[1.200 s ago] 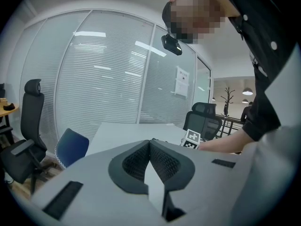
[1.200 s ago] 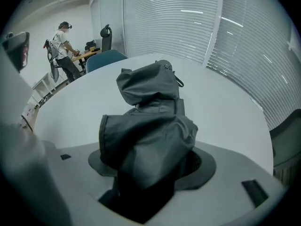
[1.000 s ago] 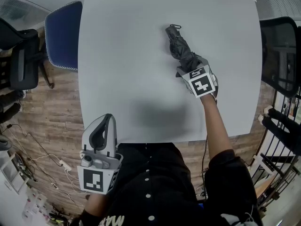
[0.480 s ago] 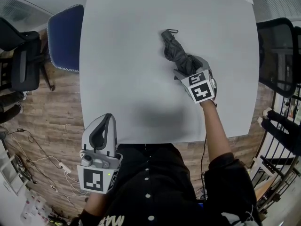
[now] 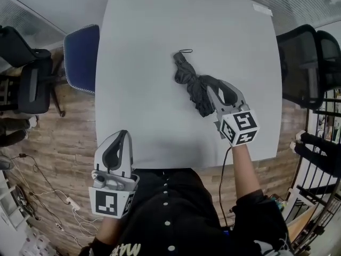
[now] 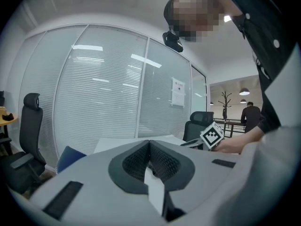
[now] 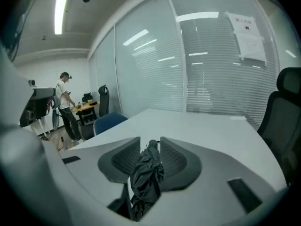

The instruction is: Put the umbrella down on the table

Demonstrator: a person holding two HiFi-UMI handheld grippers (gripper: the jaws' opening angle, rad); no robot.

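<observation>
My right tool (image 5: pixel 217 87) has come up off the umbrella (image 5: pixel 191 81). A second ago it sat low over the thick end of the bundle. Now it hangs higher above that end, and the umbrella's whole length shows. It lies flat on the counter (image 5: pixel 144 63), well in from the edges, with its thin end pointing away from me.

The jaws have just been closing and now stand narrow. In the right gripper view the umbrella lines up with the gap between them. Going by the head view, though, I read it as lying on the counter below the tool, not pinched, and the jaws do not seem to press on it. I cannot be fully sure from the gripper view alone.

My left tool (image 5: pixel 122 135) is where it was, held back at the counter's near edge, with its jaws together on nothing.

For the task, the placing looks done: the umbrella rests on the counter by its own weight and does not look likely to roll. I judge that what remains is to draw the right tool clear without catching the loose fabric.
</observation>
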